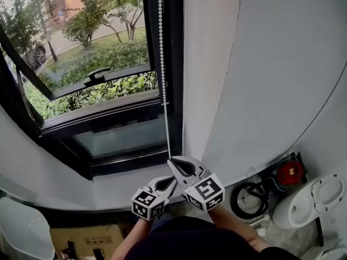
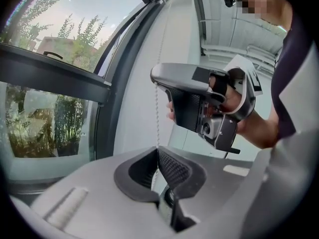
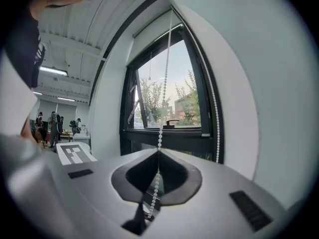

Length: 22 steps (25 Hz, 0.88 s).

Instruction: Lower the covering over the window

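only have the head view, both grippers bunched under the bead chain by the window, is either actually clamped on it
Observer: Yes. In the right gripper view the right gripper is shut on the bead chain, with beads running down between its pads.
Operator: and the left one
Observer: The left gripper is also shut, with the bead chain pinched at its tips.
Operator: any blind showing
Observer: No. The window glass is uncovered as far up as the right gripper view shows.

Bead chain (image 1: pixel 161 64) runs up from closed jaws of right gripper (image 1: pixel 171 160); left gripper (image 2: pixel 159 152) just below, clamped on same chain; window (image 1: pixel 103 115) ahead-left of both; wall (image 1: pixel 260 64) to right.
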Tool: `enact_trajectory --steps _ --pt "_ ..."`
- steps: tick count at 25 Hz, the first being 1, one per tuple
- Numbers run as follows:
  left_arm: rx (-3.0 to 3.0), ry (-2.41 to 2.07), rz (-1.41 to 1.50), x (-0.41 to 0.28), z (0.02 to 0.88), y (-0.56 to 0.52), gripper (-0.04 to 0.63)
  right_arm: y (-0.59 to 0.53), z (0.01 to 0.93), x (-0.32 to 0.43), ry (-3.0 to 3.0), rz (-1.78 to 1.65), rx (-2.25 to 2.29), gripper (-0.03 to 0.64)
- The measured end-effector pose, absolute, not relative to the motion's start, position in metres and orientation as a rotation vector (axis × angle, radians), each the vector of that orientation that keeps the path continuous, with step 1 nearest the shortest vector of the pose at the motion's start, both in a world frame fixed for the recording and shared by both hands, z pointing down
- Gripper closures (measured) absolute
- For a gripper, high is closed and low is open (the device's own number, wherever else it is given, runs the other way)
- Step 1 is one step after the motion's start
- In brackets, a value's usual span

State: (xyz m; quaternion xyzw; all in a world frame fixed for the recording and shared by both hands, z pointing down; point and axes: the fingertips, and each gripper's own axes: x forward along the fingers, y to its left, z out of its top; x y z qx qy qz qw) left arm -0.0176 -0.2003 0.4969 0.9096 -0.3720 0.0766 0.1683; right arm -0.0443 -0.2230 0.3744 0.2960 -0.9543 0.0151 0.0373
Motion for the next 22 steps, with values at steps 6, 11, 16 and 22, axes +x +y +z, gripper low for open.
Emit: enact_trajectory --steps 6,11,16,22 --pt "2.583 -1.032 0.186 -0.018 0.496 -0.194 0.581 -0.229 0.387 -0.039 -2.879 0.078 0.876 0.604" --pt "2.601 -1.052 0.14 -0.028 0.488 -0.193 0.58 -0.218 0.408 -0.042 -2.865 0.158 0.838 0.604" --pt "2.617 -1.049 0.11 -0.037 0.481 -0.189 0.571 -0.204 0.433 -0.055 -2.812 0.144 0.75 0.604" --pt "2.633 -0.936 0.139 -0.039 0.477 -0.169 0.491 -0.195 0.441 -0.055 -2.822 0.154 0.744 0.604"
